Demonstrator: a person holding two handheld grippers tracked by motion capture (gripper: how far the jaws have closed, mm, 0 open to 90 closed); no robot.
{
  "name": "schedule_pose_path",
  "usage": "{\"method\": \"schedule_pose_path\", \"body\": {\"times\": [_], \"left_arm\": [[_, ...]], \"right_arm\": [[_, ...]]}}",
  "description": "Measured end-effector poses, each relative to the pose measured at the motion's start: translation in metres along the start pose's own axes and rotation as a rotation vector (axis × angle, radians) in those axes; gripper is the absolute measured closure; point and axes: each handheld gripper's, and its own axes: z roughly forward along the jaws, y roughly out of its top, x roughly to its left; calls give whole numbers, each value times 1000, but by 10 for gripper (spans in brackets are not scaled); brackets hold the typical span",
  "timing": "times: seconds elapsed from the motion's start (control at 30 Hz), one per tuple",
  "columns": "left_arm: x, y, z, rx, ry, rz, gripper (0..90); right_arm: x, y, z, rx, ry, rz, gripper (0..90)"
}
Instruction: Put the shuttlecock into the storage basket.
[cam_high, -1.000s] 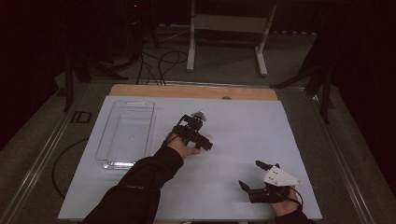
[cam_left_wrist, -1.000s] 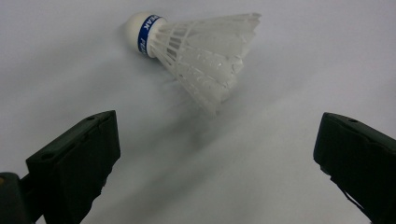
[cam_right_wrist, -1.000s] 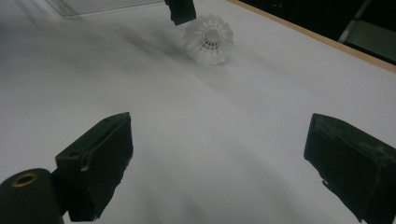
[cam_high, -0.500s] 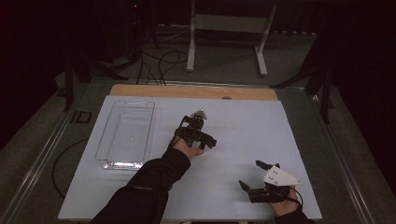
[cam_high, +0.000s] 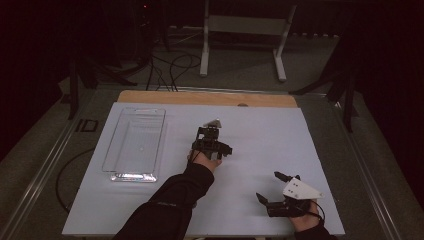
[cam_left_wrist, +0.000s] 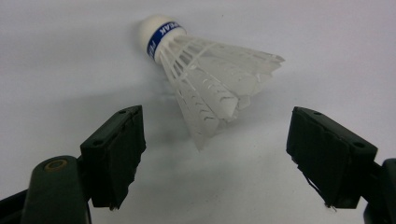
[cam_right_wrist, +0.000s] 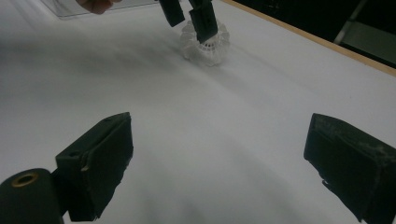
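- While lying on its side on the pale sheet covering the table (cam_high: 150, 210), a white feathered shuttlecock with a white cork tip and a blue band (cam_left_wrist: 205, 74) is sitting near the middle of the sheet, its cork pointing away from the left gripper's camera and its feather skirt fanning toward it.
- Seen from above, the left gripper (cam_high: 212, 131) is hovering over that spot, with a dark-sleeved forearm (cam_high: 170, 205) reaching up from the bottom edge.
- Its two black jaws are standing wide apart in the left gripper view, one on each side of the shuttlecock's skirt and touching nothing.
- Near the front right corner of the sheet, the right gripper (cam_high: 270, 187) is resting low, well apart from the shuttlecock, with its jaws spread wide and holding nothing.
- From the right gripper view the shuttlecock (cam_right_wrist: 205, 46) is showing farther off, with the other gripper's black jaws coming down over it.
- A clear rectangular plastic tray (cam_high: 112, 145) is sitting on the sheet's left side, with a wooden strip (cam_high: 205, 97) showing along the sheet's far edge.
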Motion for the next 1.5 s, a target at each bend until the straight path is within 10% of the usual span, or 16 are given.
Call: {"method": "schedule_pose_path", "body": {"times": [0.4, 1.0, 1.5], "left_arm": [[6, 2, 10, 12, 52, -44, 359], [11, 3, 24, 42, -44, -49, 626], [18, 8, 21, 34, -3, -28, 850]], "right_arm": [[0, 0, -1, -4, -11, 3, 83], [0, 0, -1, 1, -13, 0, 83], [0, 0, -1, 4, -12, -2, 84]]}}
